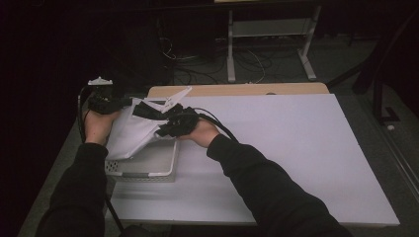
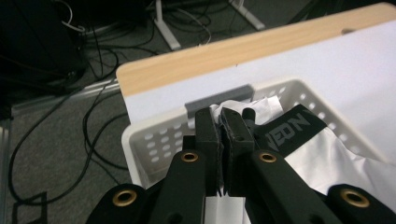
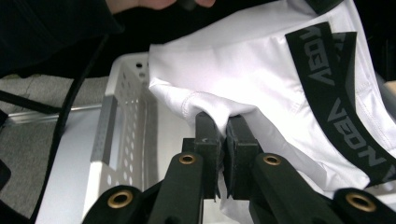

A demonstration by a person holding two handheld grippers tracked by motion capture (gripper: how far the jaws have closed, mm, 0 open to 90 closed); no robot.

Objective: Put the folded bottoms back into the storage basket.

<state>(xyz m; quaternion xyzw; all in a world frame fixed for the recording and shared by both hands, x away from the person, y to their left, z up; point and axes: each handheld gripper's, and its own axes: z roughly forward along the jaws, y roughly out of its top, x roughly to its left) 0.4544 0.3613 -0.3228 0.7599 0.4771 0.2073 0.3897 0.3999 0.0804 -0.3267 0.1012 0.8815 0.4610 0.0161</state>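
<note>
At the left edge of the bench (image 1: 306,148), which is covered in a white sheet with a strip of bare wood showing along its far side, stands a white perforated basket (image 1: 148,174). Above it the left tongs (image 1: 109,101) are pressed together on a pinch of white fabric; in the left gripper view the cloth bunches up between the two black jaws, with the basket's far wall and its grey handle (image 2: 219,98) just beyond. The fabric is a white garment (image 1: 131,131) with a black waistband (image 3: 336,93) carrying grey lettering, and it hangs between both hands, draped over the basket's far left part and dipping into it. Just right of the left tongs, the right tongs (image 1: 153,112) are likewise clamped on a hemmed fold of the same garment, the basket's side wall lying to the left in the right gripper view. Dark sleeves (image 1: 267,187) reach in from the near side.
</note>
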